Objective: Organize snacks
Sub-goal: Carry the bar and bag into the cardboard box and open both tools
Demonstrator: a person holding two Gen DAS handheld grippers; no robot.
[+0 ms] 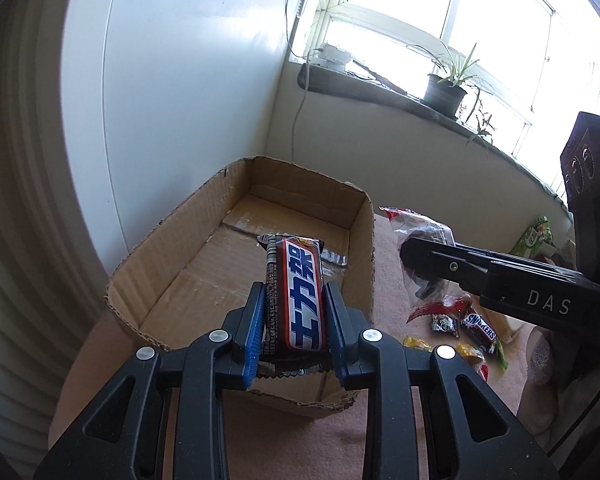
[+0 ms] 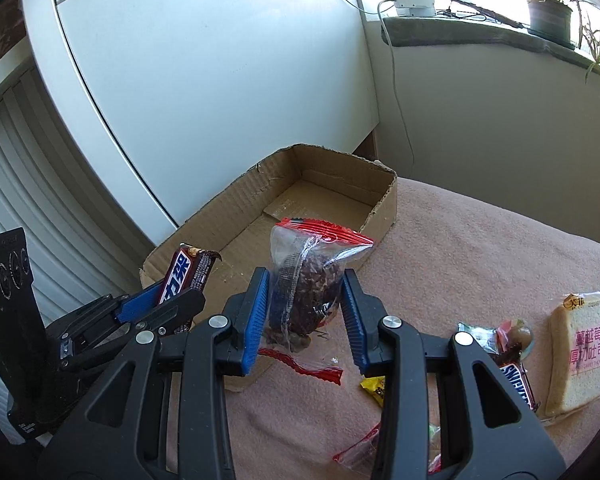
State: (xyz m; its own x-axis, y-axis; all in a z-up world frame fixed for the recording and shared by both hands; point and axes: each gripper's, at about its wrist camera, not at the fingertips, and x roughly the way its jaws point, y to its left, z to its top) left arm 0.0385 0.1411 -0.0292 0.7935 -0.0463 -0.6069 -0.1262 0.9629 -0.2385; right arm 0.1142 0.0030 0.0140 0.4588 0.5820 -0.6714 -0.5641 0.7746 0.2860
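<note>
Over the box [image 1: 260,240], bare inside, my left claw [image 1: 294,312] pinches a bar [image 1: 298,292]; my right claw [image 2: 306,308] pinches a bag [image 2: 308,280]; loose snacks [image 2: 516,376] remain on the blanket [image 2: 480,248]; barely begun.

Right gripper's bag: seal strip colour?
Red, on a clear bag of dark brown snacks; the right wrist view shows it best.

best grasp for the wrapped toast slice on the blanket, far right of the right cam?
Probably from above, gripper closing across the narrow width of the toast slice, near mid-length. It lies flat on the pink blanket, so the broad face gives nothing to pinch; the side edges do. The candy pile sits close on its left, so that finger has little room. The right gripper is full, holding the nut bag.
</note>
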